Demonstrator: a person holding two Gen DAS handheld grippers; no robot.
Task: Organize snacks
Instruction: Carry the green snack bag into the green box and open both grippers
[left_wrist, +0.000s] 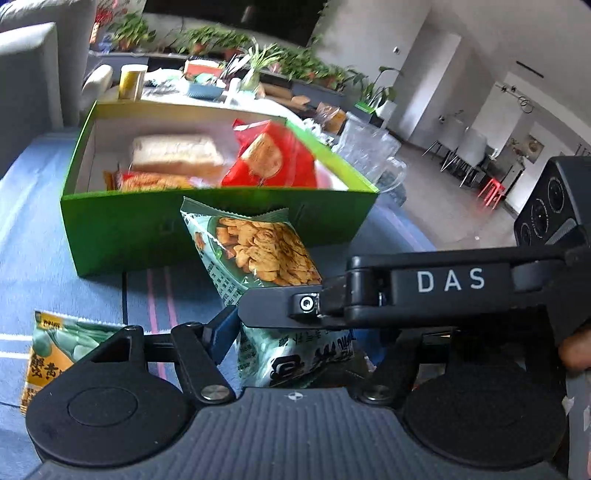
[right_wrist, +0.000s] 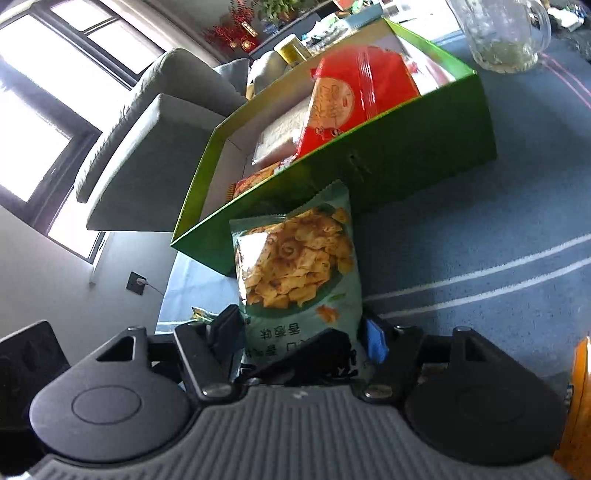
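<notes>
Between both grippers, just short of the green box, a teal snack bag is pinched upright: the right gripper clamps its lower end, and the left gripper grips it too, steadying it for lifting over the wall beside the red packet. Another teal bag waits on the blue cloth.

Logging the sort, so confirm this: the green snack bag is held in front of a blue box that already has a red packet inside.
Wrong on colour: the box is green, as the right wrist view shows. The green snack bag is held before it, red packet inside.
</notes>
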